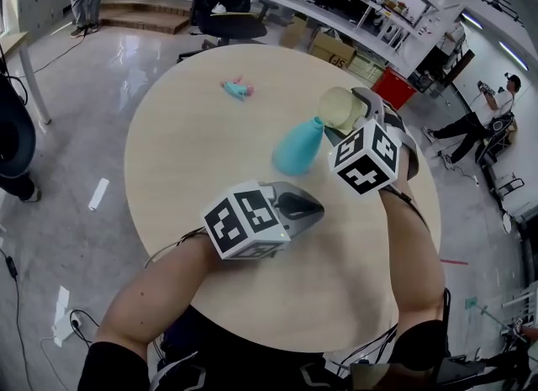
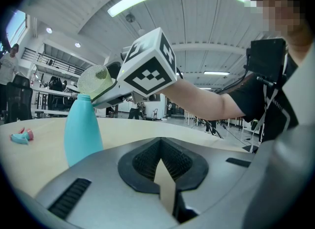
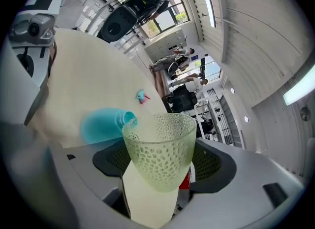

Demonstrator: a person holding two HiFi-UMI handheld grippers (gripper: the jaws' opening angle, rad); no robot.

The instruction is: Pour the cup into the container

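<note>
- A pale green dimpled cup (image 1: 340,109) is pinched at its base between the jaws of the right gripper (image 3: 160,169). It is tipped so that its rim is brought to the mouth of a teal bottle (image 1: 298,149). No contents can be made out in it.
- The bottle, taken here as the container, is stood upright near the middle of the round table (image 1: 193,145). In the head view the cup is held just at the bottle's 1 o'clock, with its long axis run from the jaws toward 11 o'clock.
- The left gripper (image 2: 161,161) is seen low at the bottle's 6 o'clock, apart from it. Its jaws are pressed together at the tips and nothing is held.
- The pour is judged to turn on the narrow neck: the rim has to be centred over the mouth before more tilt is given. The right gripper is the nearer one.
- Bare tabletop is left all round the bottle. A small pink and teal thing (image 1: 238,88) is seen well apart at 11 o'clock, and the table edge is close by the right gripper at 3 o'clock.
</note>
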